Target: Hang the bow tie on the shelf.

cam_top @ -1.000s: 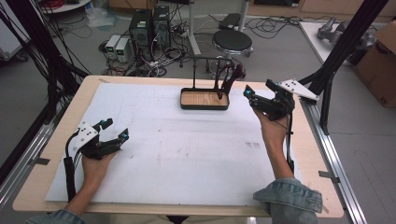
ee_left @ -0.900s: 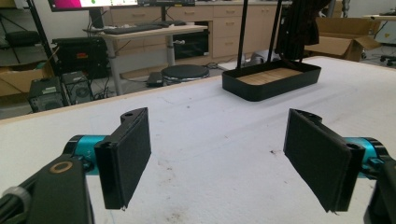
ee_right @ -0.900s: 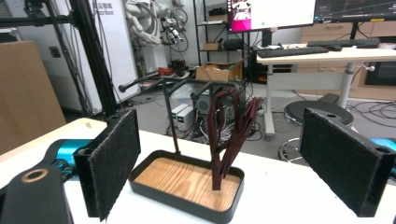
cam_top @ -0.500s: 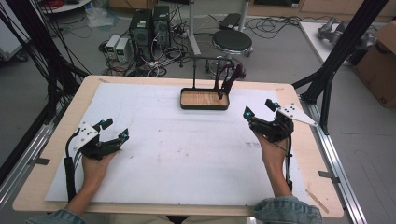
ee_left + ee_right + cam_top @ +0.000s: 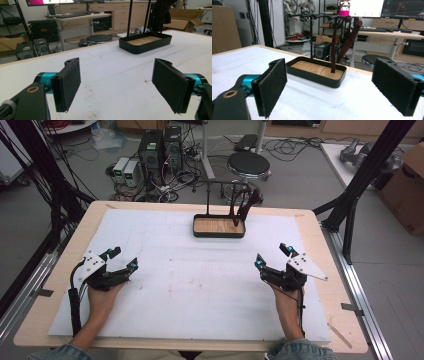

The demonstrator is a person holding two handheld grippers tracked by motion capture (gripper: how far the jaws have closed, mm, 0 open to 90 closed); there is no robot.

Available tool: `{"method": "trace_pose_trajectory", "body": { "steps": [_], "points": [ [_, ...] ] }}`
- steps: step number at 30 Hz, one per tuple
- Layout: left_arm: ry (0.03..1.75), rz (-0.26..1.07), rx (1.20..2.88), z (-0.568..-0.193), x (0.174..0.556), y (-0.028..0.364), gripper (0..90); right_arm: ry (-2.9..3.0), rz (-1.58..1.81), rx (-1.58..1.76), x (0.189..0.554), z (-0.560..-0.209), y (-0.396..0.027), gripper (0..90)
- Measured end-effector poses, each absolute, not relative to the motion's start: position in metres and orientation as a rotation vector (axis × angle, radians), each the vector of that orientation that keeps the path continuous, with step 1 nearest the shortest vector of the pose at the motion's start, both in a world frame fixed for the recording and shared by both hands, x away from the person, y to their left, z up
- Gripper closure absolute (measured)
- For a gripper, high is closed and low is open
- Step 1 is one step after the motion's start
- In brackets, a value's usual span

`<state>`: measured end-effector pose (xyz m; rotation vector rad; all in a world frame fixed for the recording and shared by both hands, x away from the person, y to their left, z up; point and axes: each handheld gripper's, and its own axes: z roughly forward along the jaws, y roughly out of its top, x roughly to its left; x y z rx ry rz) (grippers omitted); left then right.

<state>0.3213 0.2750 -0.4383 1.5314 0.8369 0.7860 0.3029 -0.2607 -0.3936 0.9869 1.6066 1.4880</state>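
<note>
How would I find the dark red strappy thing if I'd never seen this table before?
Start at the white mat covering the wooden table, then look to its far edge for the black tray with a wood bottom. A thin black stand rises from the tray, and the dark red straps dangle from its top bar, the only hanging, reddish thing there.

- Setting: robotics lab or research workshop.
- Computer towers (image 5: 160, 147) and tangled cables (image 5: 175, 182) on the floor.
- Monitors (image 5: 365, 7) on office desks.
- Black frame struts (image 5: 367, 175); cardboard box (image 5: 405, 185); stool (image 5: 248, 165).
</note>
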Motion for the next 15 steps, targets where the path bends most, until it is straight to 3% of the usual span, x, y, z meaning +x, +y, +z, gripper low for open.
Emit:
{"method": "trace_pose_trajectory", "body": {
  "steps": [15],
  "points": [
    [0.834, 0.791, 1.532, -0.438, 0.321, 0.274, 23.3, 1.612, 1.512, 0.975, 0.277, -0.424, -0.26, 10.9]
  ]
}}
